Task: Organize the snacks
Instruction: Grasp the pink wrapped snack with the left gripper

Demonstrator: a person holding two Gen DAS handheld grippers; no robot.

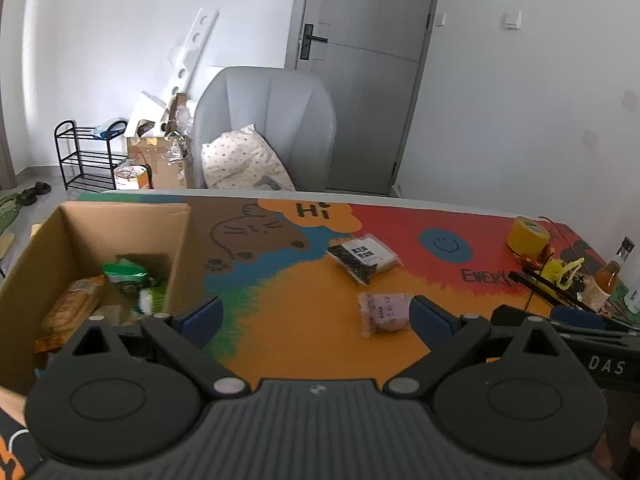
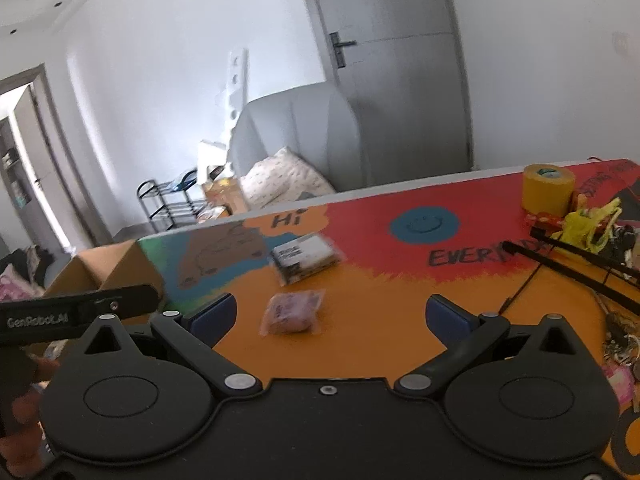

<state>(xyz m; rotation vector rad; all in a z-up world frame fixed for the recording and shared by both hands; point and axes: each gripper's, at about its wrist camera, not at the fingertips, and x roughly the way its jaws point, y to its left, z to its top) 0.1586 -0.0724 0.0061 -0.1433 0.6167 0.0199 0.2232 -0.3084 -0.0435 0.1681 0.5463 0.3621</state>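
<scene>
Over the painted table (image 1: 304, 292) I hold both claws above the orange patch. My left claw (image 1: 316, 316) is spread wide with nothing between its blue pads (image 1: 204, 316); my right claw (image 2: 330, 316) is spread just as wide and also bare. Left of the pink packet (image 1: 384, 312) stands the cardboard box (image 1: 120, 216), open, with a green bag (image 1: 128, 272) and a tan pack (image 1: 70, 308) inside. Beyond the pink packet, toward the "Hi" lettering, lies the dark packet (image 1: 362, 258) with a white label. Both packets lie flat, near each other but apart. Far right of them sits a yellow tape roll (image 1: 528, 234).
</scene>
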